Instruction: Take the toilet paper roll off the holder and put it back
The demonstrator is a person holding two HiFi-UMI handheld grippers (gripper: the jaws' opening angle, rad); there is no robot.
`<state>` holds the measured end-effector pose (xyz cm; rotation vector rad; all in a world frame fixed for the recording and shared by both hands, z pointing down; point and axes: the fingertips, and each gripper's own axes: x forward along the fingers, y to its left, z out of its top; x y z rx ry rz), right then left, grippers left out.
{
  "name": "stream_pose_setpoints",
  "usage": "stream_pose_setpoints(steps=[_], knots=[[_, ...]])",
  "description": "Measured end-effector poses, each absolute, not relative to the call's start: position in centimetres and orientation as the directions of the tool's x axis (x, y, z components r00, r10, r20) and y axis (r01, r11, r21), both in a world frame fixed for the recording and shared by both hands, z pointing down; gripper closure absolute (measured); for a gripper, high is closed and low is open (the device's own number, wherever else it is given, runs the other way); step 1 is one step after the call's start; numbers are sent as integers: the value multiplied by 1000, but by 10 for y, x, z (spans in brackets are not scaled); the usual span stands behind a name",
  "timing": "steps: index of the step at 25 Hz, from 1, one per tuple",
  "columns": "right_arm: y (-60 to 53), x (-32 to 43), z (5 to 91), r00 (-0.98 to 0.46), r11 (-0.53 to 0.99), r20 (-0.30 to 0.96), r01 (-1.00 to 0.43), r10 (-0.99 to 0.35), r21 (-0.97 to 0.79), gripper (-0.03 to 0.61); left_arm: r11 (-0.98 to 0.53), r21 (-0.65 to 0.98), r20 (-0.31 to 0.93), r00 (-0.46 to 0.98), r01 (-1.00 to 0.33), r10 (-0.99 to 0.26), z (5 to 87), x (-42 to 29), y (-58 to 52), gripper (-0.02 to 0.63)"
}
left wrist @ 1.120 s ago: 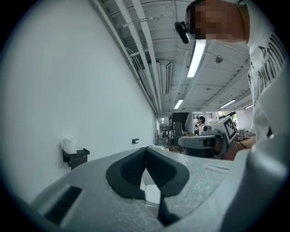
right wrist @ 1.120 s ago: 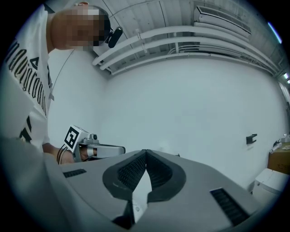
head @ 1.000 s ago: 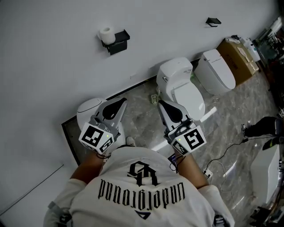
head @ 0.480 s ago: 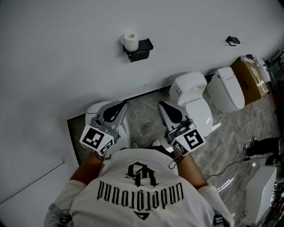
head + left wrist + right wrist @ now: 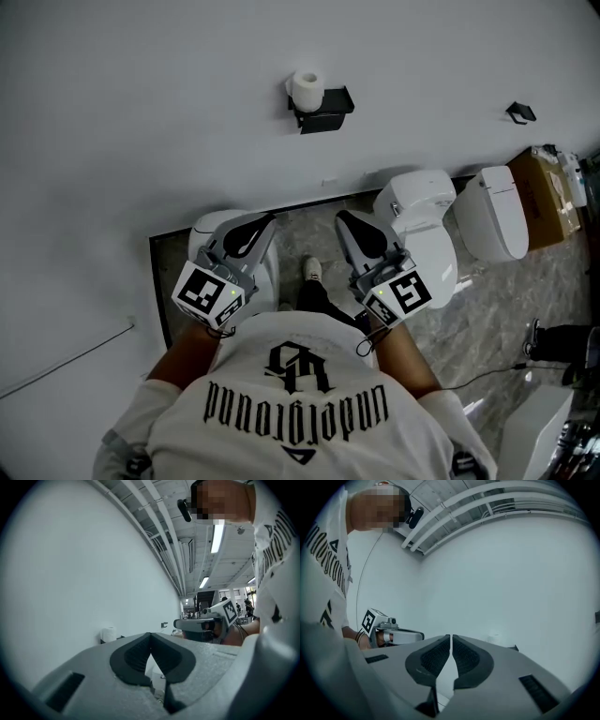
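Untouched on its holder [image 5: 324,105], the toilet paper roll [image 5: 307,89] is swinging to twelve o'clock; left gripper [image 5: 266,218] and right gripper [image 5: 343,218] are approaching closed, gripping nothing.

Head view dim, flat, soft, low contrast. Gripper views brighter, fisheye w/ black rims; ceiling strip lights [image 5: 216,537] glare; near gripper bodies blurry.
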<state>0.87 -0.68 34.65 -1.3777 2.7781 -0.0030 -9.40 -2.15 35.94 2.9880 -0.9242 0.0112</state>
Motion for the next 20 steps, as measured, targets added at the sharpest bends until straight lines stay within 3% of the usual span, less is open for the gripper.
stream_pose_setpoints(steps=[14,20], knots=[[-105,19,353,-690,690,-19,-723,-723,-34,560,-761,49,21,762,-647,-647,364,-82,-98,601],[-156,28,358,-709,708,3,-704,-705,-47,501,-737,65,31,740,-672,-672,369,-72,-139,601]])
